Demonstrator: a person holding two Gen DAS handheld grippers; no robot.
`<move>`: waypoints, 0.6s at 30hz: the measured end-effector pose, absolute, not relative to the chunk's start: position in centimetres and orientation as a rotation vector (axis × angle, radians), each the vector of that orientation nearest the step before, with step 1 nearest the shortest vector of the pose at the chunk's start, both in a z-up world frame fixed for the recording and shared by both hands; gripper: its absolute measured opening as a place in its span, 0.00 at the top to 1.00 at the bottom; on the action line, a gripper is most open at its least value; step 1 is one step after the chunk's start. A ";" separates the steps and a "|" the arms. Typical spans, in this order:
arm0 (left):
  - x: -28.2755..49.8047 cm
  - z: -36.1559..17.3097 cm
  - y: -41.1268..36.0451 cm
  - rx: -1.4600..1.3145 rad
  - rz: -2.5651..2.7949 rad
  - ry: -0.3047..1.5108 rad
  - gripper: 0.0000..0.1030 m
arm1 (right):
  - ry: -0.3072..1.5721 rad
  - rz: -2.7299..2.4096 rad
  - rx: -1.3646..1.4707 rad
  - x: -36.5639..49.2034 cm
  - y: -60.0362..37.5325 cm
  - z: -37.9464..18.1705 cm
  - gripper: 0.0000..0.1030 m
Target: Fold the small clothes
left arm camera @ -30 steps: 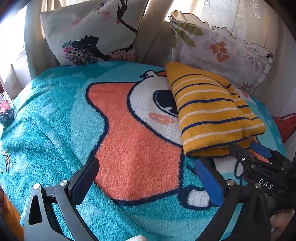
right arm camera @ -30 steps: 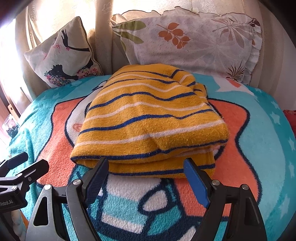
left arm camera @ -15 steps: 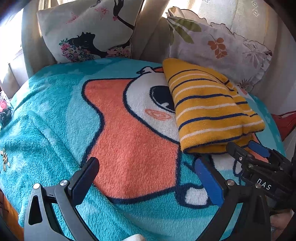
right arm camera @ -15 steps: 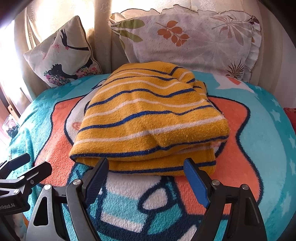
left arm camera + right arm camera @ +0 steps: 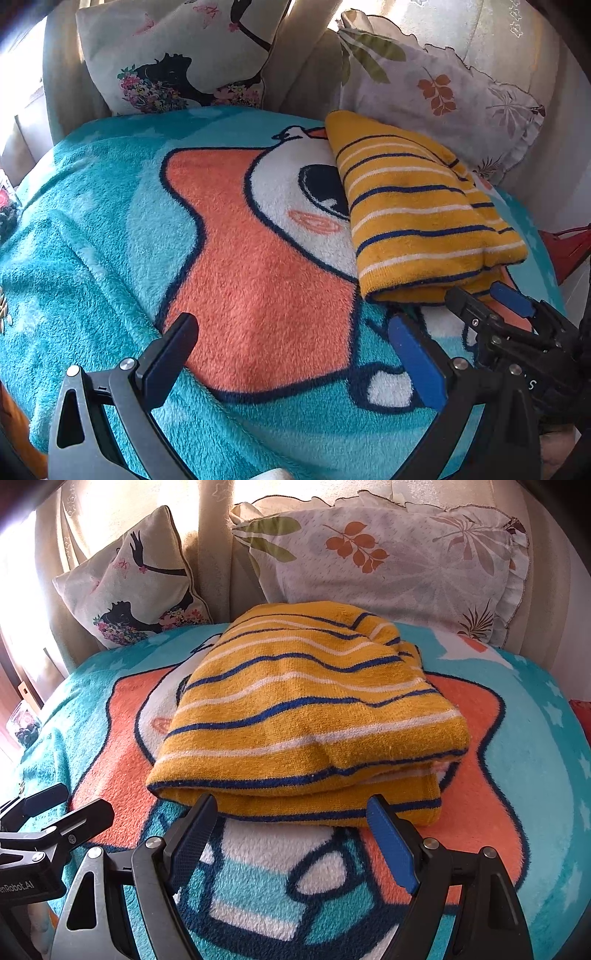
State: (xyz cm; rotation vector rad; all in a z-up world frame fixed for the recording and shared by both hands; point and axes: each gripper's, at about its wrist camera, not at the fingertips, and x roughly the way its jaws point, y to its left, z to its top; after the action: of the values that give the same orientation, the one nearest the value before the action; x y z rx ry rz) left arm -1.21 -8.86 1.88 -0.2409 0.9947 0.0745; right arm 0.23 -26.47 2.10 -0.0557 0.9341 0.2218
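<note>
A folded yellow garment with blue and white stripes (image 5: 306, 716) lies on the teal and orange cartoon blanket (image 5: 498, 805); it also shows at the right in the left wrist view (image 5: 417, 218). My right gripper (image 5: 291, 834) is open and empty, its fingertips just at the garment's near edge; it also shows in the left wrist view (image 5: 487, 299). My left gripper (image 5: 291, 354) is open and empty over the orange patch of the blanket (image 5: 258, 280), left of the garment; it also shows in the right wrist view (image 5: 62, 805).
Two cushions stand at the back: one with a dark bird print (image 5: 177, 55) and one with leaf prints (image 5: 399, 557). A small container (image 5: 24, 723) sits past the blanket's left edge. A red thing (image 5: 565, 247) lies at the right.
Both grippers have eased slightly forward toward the garment. The garment has not moved and both grippers stay open.
</note>
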 end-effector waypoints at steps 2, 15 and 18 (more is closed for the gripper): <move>-1.2 1.8 -8.8 -0.243 0.074 0.997 0.00 | 0.936 0.218 -0.054 0.2 -26.5 2.1 0.16; -1.0 1.3 -8.6 -0.238 0.076 1.017 0.00 | 0.881 0.164 0.002 2.4 -28.6 4.4 0.16; -1.1 1.3 -8.7 -0.236 0.076 1.017 0.00 | 0.893 0.165 -0.002 3.4 -28.5 4.1 0.16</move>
State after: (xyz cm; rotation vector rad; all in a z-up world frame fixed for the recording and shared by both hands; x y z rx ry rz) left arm -1.11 -8.65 1.31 -0.2360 1.0171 0.0761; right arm 3.39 -28.53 4.13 -0.0020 0.8930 0.1652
